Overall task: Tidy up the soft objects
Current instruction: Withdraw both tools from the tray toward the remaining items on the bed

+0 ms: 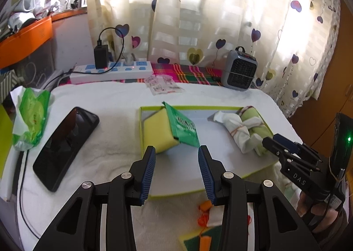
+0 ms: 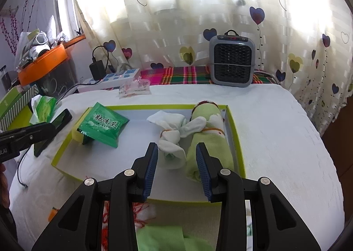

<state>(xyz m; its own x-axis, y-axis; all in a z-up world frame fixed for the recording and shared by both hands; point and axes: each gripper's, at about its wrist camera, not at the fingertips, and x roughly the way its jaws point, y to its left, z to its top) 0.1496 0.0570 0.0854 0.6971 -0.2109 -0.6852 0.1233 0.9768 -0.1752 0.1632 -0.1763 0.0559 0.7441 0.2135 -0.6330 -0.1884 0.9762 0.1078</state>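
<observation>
A shallow green-rimmed tray [image 1: 176, 184] [image 2: 66, 145] lies on the white towel. In it are a yellow sponge [image 1: 157, 133], a green tea packet [image 1: 183, 127] [image 2: 102, 124] leaning on the sponge, a tied white cloth bundle [image 1: 236, 128] [image 2: 174, 138] and a rolled green towel [image 1: 256, 127] [image 2: 209, 140]. My left gripper [image 1: 176, 165] is open and empty above the tray's near middle. My right gripper [image 2: 177, 162] is open and empty, just before the white bundle and green roll; it shows in the left wrist view [image 1: 273, 143] with its jaws end-on.
A black phone [image 1: 66, 145] and a green tissue pack [image 1: 30, 116] lie left of the tray. A power strip [image 1: 112, 72], sachets [image 1: 163, 84] and a small grey heater [image 2: 231, 61] stand at the back. Orange, white and green soft items [image 1: 207, 218] [image 2: 158, 237] lie near the front edge.
</observation>
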